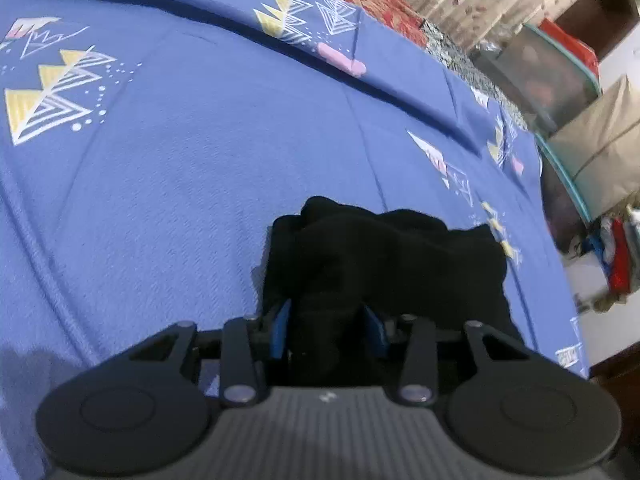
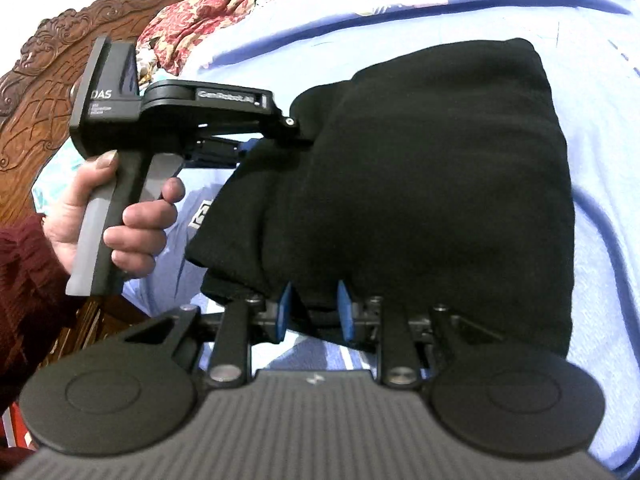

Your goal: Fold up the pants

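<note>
the black pants lie folded in a thick, soft, floppy bundle on the blue bed, and both the left gripper and right gripper have their jaws partly closed, pinching its near edge, a good spot to hold.

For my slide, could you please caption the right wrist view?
Right gripper pinches the near edge of folded black pants on a blue bedsheet while the left gripper meets their left side.
</note>
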Demonstrator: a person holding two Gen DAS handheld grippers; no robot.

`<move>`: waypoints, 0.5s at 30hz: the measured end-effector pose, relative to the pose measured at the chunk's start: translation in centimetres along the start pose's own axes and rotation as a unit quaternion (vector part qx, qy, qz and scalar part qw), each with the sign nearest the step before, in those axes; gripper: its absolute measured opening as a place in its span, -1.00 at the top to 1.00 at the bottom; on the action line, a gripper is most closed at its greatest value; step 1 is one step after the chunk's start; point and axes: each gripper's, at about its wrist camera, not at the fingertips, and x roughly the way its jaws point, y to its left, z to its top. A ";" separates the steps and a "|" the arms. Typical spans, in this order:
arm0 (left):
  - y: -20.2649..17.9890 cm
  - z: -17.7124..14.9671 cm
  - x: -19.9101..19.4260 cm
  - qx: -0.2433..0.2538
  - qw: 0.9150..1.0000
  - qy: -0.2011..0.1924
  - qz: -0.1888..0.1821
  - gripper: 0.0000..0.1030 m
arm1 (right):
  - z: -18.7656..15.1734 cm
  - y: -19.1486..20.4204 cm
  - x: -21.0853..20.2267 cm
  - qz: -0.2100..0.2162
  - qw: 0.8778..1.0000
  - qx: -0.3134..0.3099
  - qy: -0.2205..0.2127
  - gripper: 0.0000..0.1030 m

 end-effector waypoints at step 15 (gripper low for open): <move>0.2 -4.3 -4.0 -0.005 0.998 0.055 -0.025 -1.00 | -1.0 -6.5 -6.9 -0.010 0.988 0.101 -0.116 -0.66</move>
